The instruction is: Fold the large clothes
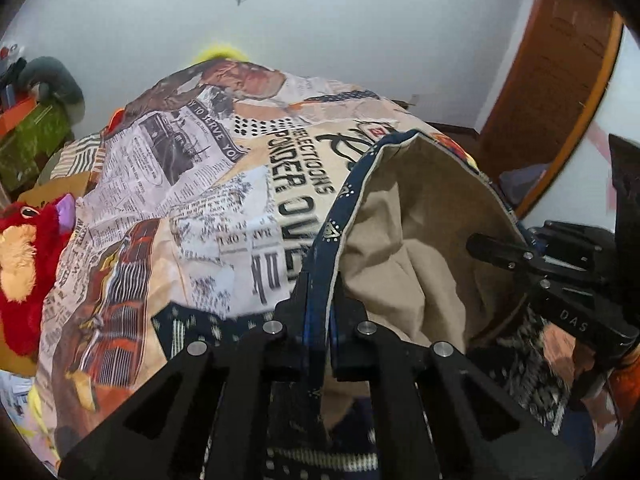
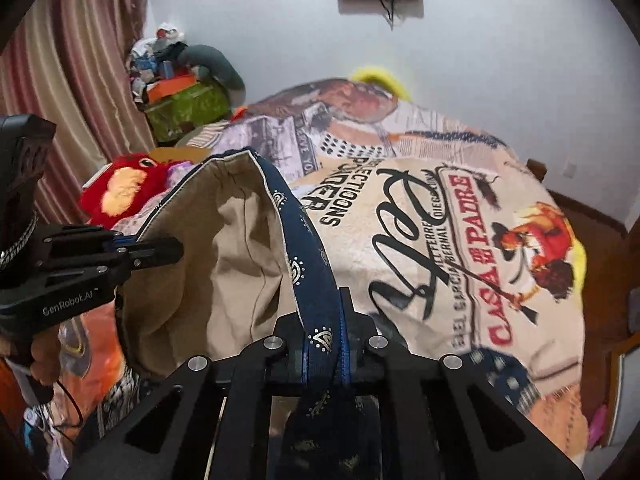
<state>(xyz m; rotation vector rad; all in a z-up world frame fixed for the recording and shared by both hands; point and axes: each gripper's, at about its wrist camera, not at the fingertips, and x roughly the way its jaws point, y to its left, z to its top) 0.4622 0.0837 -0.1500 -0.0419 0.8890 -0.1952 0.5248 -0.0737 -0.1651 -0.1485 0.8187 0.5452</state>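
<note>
A large garment with a navy patterned band (image 1: 344, 204) and a beige inner side (image 1: 416, 240) is held up above the bed. My left gripper (image 1: 320, 300) is shut on the navy band. My right gripper (image 2: 324, 320) is shut on the same navy band (image 2: 304, 240), with the beige inner side (image 2: 224, 248) bulging to its left. Each gripper shows in the other's view: the right one (image 1: 504, 252) at the right edge, the left one (image 2: 152, 254) at the left edge. The garment's lower part hangs below the frames, hidden.
A bed with a newspaper and poster print cover (image 2: 460, 240) fills the middle. A red plush toy (image 1: 28, 272) lies at the left. A green box with clutter (image 2: 184, 108) stands by the curtain (image 2: 60, 92). A wooden door (image 1: 552, 72) is at the right.
</note>
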